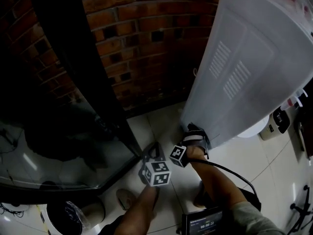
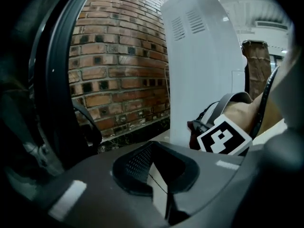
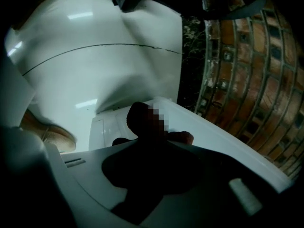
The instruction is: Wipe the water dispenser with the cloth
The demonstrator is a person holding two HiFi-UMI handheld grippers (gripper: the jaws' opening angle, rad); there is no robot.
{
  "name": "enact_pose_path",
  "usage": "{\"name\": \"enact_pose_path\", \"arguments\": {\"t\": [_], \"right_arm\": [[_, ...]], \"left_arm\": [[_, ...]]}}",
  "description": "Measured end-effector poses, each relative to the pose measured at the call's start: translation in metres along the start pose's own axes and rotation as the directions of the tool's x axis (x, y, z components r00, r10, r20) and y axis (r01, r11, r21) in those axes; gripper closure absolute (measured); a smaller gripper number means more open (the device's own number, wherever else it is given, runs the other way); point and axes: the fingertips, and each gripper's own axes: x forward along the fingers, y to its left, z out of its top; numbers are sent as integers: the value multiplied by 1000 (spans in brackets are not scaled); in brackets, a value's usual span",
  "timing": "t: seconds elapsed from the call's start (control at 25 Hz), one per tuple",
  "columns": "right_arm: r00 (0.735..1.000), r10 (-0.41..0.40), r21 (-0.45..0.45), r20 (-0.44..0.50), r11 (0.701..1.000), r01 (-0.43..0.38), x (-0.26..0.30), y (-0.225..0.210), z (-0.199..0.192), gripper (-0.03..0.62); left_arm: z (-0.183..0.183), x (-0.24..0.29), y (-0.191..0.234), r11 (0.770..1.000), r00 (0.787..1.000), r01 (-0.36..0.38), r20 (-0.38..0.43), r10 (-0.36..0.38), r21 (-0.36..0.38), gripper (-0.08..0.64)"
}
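The white water dispenser stands on the tiled floor against the brick wall, and it also shows in the left gripper view. My right gripper is low at the dispenser's foot, shut on a dark cloth. The cloth lies against the dispenser's lower white side. My left gripper hangs just left of the right one, near the floor. Its jaws meet with nothing between them. The right gripper's marker cube and the cloth show beside the dispenser's base.
A glass table with a black frame fills the left side, close to my left gripper. The brick wall stands behind. A white socket box lies right of the dispenser. The person's shoe is on the tiles below the grippers.
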Motion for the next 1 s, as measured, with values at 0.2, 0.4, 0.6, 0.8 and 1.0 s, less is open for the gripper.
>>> {"name": "enact_pose_path", "arguments": {"t": [0.2, 0.4, 0.6, 0.8, 1.0], "right_arm": [[999, 42, 42, 29, 998, -43, 1, 11, 12, 482], [992, 42, 230, 122, 971, -70, -23, -9, 2, 482], [965, 1, 493, 262, 860, -135, -65, -36, -13, 482], [916, -115, 704, 384, 678, -210, -120, -62, -45, 482], [848, -324, 845, 420, 480, -235, -194, -104, -87, 482]], "left_arm": [[-16, 6, 6, 1000, 1000, -7, -21, 6, -11, 560], [-2, 3, 4, 1000, 1000, -6, -3, 6, -2, 560], [43, -23, 7, 1000, 997, -5, 75, 4, 20, 560], [101, -73, 17, 998, 984, -34, 178, 25, 47, 560], [151, -126, 21, 998, 963, -65, 263, 56, 27, 560]]}}
